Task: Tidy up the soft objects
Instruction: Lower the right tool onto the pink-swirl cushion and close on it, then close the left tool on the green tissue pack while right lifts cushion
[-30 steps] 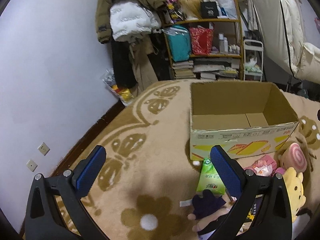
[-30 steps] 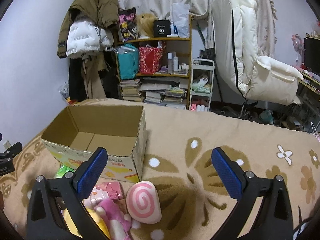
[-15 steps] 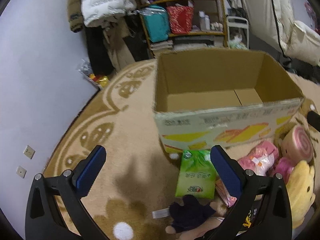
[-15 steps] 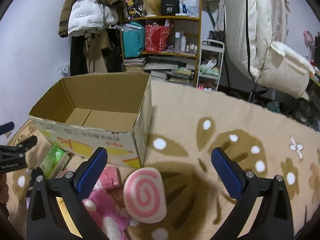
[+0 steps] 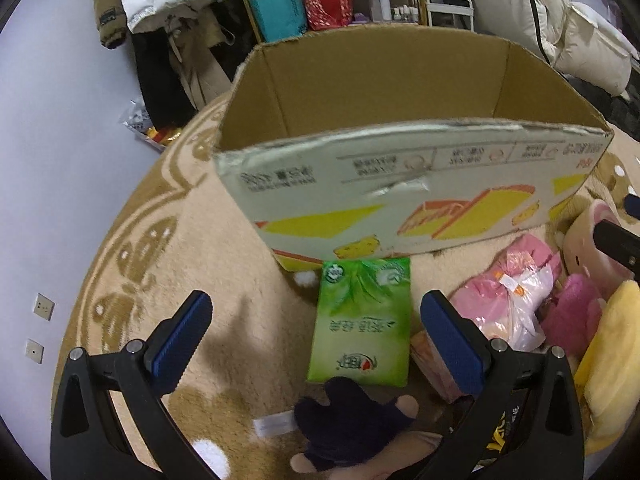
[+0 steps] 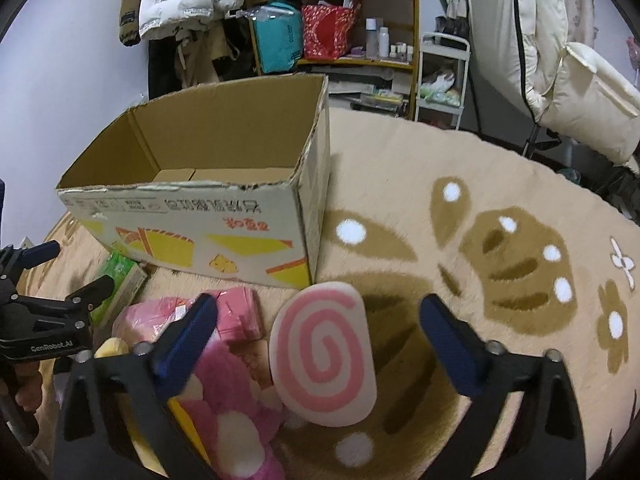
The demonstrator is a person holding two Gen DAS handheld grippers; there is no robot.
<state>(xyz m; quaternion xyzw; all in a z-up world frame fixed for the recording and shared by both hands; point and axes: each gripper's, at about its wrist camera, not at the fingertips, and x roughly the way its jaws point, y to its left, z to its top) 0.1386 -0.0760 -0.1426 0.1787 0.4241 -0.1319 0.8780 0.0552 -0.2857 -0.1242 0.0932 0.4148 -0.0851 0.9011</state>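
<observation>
Between the blue-padded fingers of the left gripper lies a green tissue pack, flat on the carpet, glossy, printed with leaves and a red logo near its lower end. The jaws stand wide apart and hold nothing; neither pad touches the pack. Just below the pack sits a dark navy plush paw with a tan limb beside it. To the right of the pack lie a pink item in crinkled clear wrap, a magenta plush and a yellow plush, huddled together. The pack's top edge nearly meets the front wall of an open cardboard box, printed with yellow and orange shapes, its inside bare as far as can be seen.

On the other side, the right gripper is likewise spread wide and grips nothing. Between its fingers rests a round cushion with a pink-and-white spiral, leaning on the pile of pink plush at its left; the left finger hangs over that pile, though contact is unclear. The cardboard box stands just behind the cushion. All of it sits on a beige carpet with brown flowers. A shelf of bags and bottles stands beyond.
</observation>
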